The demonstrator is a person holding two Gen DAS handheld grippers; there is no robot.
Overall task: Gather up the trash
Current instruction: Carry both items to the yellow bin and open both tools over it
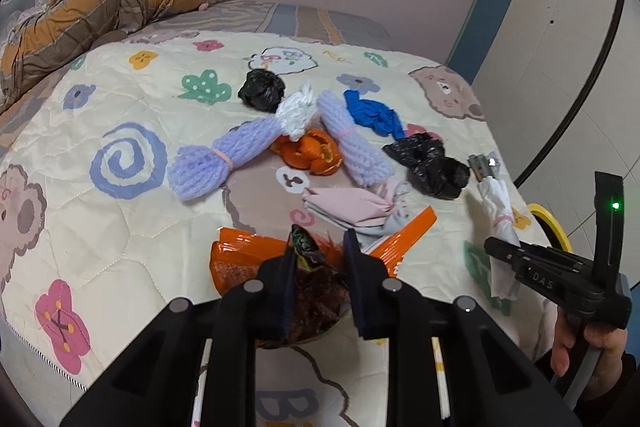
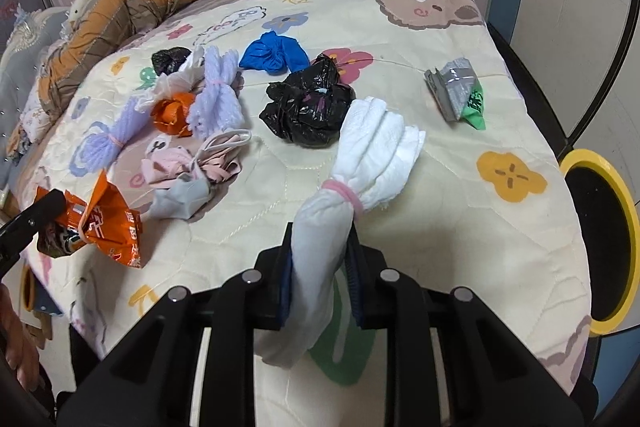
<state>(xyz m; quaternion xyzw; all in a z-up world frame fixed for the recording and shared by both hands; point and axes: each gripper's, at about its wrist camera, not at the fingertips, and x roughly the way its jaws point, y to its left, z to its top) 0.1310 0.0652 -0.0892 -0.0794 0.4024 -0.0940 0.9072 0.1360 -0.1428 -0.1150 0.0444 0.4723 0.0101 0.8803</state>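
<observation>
Left wrist view: the left gripper (image 1: 318, 259) was clamped on an orange wrapper (image 1: 240, 259), held low over the near edge of the bed (image 1: 132, 219). Further back on the quilt, two purple nets (image 1: 224, 155), a white net (image 1: 296, 111), an orange peel (image 1: 308, 151), a blue bag (image 1: 372, 115), two black bags (image 1: 428, 163) and pink masks (image 1: 348, 207) were piled close together. The right gripper (image 1: 500, 247) was seen at the right, shut on a white tissue roll (image 1: 500, 211).

Right wrist view: the tissue roll (image 2: 360, 163), banded in pink, was pinched between the right fingers (image 2: 354, 275) just above the quilt. A gray-green wrapper (image 2: 460, 91) lay apart near the bed's right side. A yellow-rimmed bin (image 2: 592, 163) stood beside the bed.
</observation>
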